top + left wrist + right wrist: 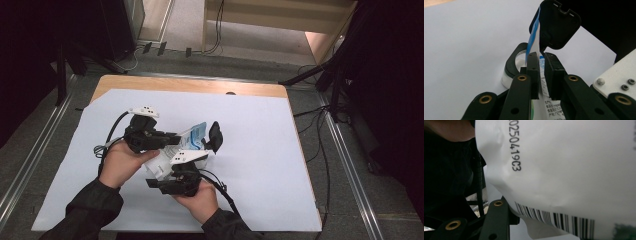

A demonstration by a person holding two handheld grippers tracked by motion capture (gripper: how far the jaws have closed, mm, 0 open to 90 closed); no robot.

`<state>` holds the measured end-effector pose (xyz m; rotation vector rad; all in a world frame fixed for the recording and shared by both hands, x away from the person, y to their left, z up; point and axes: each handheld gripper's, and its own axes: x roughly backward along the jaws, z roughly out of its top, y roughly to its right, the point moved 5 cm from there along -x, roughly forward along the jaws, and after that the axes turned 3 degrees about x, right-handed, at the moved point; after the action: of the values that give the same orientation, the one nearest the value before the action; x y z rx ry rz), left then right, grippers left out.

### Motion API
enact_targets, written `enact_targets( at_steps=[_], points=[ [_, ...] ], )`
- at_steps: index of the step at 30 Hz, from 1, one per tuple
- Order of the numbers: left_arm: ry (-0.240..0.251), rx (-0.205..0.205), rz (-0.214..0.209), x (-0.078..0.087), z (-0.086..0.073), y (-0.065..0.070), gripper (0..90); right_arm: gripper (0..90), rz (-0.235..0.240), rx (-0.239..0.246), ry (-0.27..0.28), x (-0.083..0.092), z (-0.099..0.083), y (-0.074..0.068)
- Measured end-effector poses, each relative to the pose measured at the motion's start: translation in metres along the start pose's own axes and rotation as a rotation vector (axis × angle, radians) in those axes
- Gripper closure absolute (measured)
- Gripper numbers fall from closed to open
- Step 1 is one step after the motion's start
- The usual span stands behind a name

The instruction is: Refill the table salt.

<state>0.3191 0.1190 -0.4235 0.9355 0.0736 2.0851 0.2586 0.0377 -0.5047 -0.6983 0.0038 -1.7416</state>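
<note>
Left gripper [540,75]: jaws clamped on the thin top edge of the white pouch [537,45]. Right gripper [186,172]: jaws grip the pouch's body, held above the tabletop [260,150]. We judge the pouch light, soft and slippery; best held at the flat seam. An open-lidded black container [516,60] sits just behind.
</note>
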Motion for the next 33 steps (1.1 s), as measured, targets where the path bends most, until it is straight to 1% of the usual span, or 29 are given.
enact_targets(
  at_steps=[4,5,9,11,15,18,20,23,26,30,33],
  points=[
    [0.005,-0.001,0.006,0.0013,0.0009,0.0006,83.2,60.2,0.001,0.000,0.004,0.0004,0.0007,-0.0003],
    [0.007,-0.003,0.000,0.0014,0.0011,0.0009,83.2,60.1,0.001,0.001,0.005,0.0004,0.0007,-0.0005],
    [0.012,-0.003,-0.001,0.0039,0.0030,0.0007,83.3,59.7,0.001,0.000,0.002,-0.0003,-0.0002,-0.0008],
    [0.007,-0.001,0.001,0.0035,0.0025,0.0007,83.3,59.7,-0.002,-0.001,0.003,-0.0005,-0.0006,-0.0010],
    [0.006,-0.002,-0.005,0.0017,0.0022,0.0015,83.3,60.2,0.002,-0.015,0.004,-0.0004,-0.0010,-0.0003],
    [-0.006,0.002,-0.008,0.0012,0.0015,0.0006,83.1,60.9,0.005,-0.028,0.012,0.0011,0.0003,0.0002],
    [-0.005,0.008,-0.010,0.0000,0.0010,0.0007,82.6,61.1,0.014,-0.042,0.019,0.0016,0.0010,0.0004],
    [-0.006,0.005,-0.015,-0.0013,0.0007,0.0012,82.2,61.2,0.024,-0.059,0.026,0.0024,0.0019,-0.0001],
    [-0.008,0.000,-0.008,-0.0012,0.0007,0.0017,83.3,61.2,0.017,-0.048,0.024,0.0027,0.0019,0.0000],
    [0.009,-0.008,0.014,0.0009,0.0015,0.0028,89.3,60.2,0.007,-0.027,0.016,0.0017,0.0016,-0.0010],
    [0.005,-0.011,0.014,0.0016,0.0016,0.0036,90.0,60.3,0.008,-0.025,0.016,0.0009,0.0013,-0.0010]
  ],
)
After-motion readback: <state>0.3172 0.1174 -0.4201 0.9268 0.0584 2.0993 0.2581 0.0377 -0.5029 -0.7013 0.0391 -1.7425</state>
